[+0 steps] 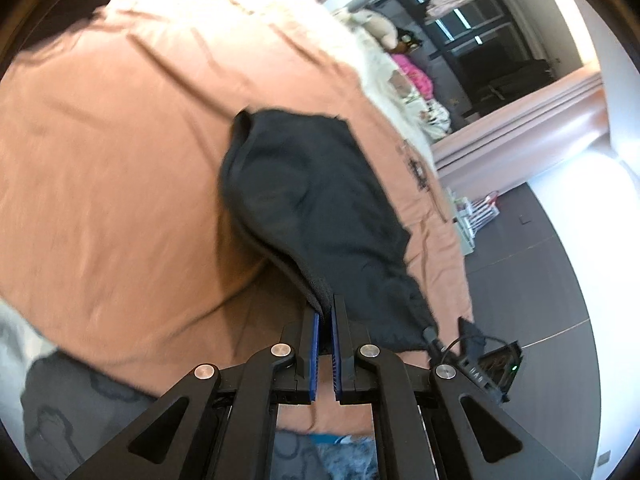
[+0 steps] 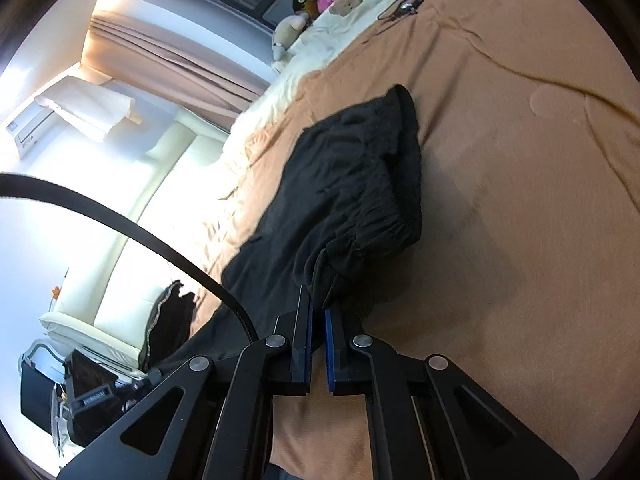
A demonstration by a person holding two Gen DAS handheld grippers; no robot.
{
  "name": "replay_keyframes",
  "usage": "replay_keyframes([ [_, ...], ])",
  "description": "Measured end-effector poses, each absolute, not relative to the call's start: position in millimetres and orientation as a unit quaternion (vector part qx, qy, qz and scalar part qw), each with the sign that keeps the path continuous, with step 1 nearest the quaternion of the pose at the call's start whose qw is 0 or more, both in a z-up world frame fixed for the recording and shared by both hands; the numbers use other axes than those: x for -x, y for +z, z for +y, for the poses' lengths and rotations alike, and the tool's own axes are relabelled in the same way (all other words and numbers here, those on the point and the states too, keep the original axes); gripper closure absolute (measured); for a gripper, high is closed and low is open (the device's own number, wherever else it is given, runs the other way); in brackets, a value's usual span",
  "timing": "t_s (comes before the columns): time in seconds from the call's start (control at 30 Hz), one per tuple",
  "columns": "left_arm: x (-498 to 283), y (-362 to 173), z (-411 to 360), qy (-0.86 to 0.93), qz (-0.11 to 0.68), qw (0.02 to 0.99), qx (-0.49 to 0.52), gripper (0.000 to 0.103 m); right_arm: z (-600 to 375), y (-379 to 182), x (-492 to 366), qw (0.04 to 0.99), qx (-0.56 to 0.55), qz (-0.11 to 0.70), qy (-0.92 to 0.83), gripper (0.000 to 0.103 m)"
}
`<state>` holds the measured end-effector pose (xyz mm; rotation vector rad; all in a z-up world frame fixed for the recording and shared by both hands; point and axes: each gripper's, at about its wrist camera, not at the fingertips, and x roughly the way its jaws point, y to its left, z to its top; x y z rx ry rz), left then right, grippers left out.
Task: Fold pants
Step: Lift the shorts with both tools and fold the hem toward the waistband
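Black pants lie on a tan bedspread. In the left wrist view my left gripper is shut on an edge of the pants, and the cloth hangs lifted from its blue pads, drooping down to the bed. The other gripper shows at that view's lower right, holding the same cloth. In the right wrist view my right gripper is shut on the pants at the gathered elastic waistband. The rest of the garment spreads away from it across the bedspread.
A white fluffy blanket and soft toys lie at the bed's far end, with a black cable on the cover. A cream sofa, pink curtains and dark floor border the bed. A black strap crosses the right wrist view.
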<state>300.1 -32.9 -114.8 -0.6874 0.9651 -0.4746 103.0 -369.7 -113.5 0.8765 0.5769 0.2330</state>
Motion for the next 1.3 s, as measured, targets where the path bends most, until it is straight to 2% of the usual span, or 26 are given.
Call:
replay_keyframes([
  [0.77,-463.1,-20.8,-104.0,-0.268,0.406,0.835,0.256,0.098,-382.0,-69.6,-192.2,0.873,-0.423,0.225,0.091,0.101],
  [1.07,-551.2,-22.6,-149.3,-0.275,0.417,0.837,0.223,0.098,-393.5,-70.1,-251.1,0.867,-0.439,0.226,0.063,0.101],
  [1.3,-611.1,-52.4,-175.1,-0.262,0.443,0.834,0.199,0.098,-393.1,-82.9,-296.1,0.857,-0.453,0.242,0.043,0.099],
])
